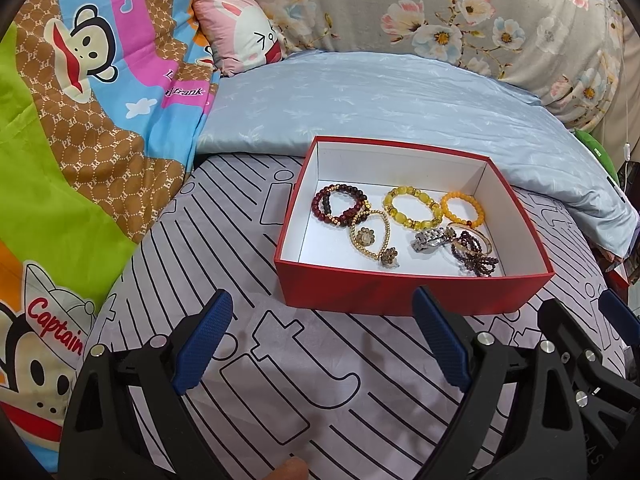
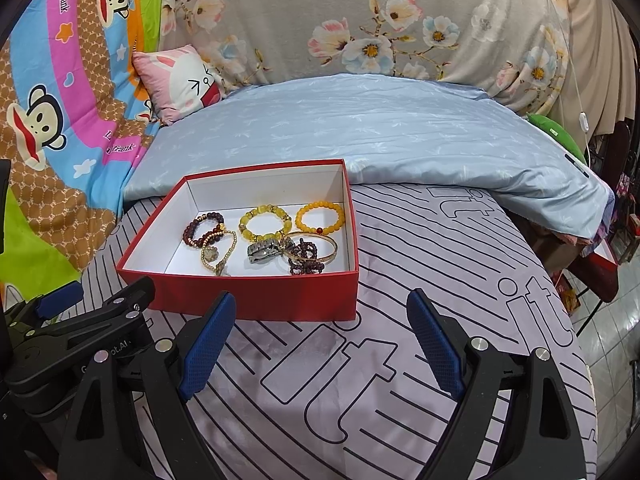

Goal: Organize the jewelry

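The bed (image 1: 280, 360), under a striped sheet, carries a red box (image 1: 400, 288) just ahead of both tools. Inside lie bead bracelets (image 2: 266, 224), a watch (image 2: 262, 254) and a bangle (image 2: 316, 246), some overlapping. Left hand-held gripper (image 1: 324, 340) and right hand-held gripper (image 2: 320, 344) stand wide apart, empty. Tangled pieces may lift together; the box wall may block a low reach. A blue quilt (image 1: 360, 100) lies behind.

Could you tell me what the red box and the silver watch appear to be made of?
Red box: likely cardboard, matte red outside, plain white inside, with thin straight walls. Silver watch: looks like polished metal, with shiny grey links catching the light; the exact metal cannot be told.
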Demonstrator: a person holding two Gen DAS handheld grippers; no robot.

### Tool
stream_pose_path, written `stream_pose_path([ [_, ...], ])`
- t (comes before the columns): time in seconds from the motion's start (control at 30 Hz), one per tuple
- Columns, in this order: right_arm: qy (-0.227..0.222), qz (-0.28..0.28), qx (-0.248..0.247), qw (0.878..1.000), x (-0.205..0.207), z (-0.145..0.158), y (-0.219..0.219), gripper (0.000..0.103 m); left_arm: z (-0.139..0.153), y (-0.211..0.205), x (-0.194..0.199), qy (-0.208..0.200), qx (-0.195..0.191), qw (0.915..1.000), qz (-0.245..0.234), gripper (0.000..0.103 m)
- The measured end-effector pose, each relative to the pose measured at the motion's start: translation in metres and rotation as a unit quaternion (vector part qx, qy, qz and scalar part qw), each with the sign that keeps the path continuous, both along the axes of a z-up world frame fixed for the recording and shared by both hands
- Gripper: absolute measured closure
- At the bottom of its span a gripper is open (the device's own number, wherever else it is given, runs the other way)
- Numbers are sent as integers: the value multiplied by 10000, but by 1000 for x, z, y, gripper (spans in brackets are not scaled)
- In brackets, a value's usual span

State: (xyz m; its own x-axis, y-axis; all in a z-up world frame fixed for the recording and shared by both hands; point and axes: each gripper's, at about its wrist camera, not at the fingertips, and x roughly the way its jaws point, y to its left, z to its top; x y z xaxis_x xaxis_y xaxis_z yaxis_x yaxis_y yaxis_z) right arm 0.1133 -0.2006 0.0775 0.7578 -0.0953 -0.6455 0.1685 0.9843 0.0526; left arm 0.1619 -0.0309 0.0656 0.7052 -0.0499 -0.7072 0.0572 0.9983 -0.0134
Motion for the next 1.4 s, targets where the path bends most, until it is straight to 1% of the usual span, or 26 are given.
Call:
stream_pose_path([
  [0.2,10,-4,-6,10000,0,0,0,19,4,0,-1,-29,70,10000,2,16],
  [0.47,7,-7,-3,10000,0,-1,1,19,3,-1,-1,-5,116,9999,15,16],
  [0.57,4,5,-10,10000,0,-1,2,19,1,-2,0,34,187,9998,17,16],
  [0.8,4,-1,10,10000,-1,0,4,19,1,-3,-2,-2,265,9996,29,15],
  [0.9,0,2,-12,10000,-2,0,5,19,2,-2,-2,-11,242,9997,42,13],
  [1.4,-24,-15,19,10000,-2,2,5,19,6,-3,-2,-120,251,9996,33,13],
])
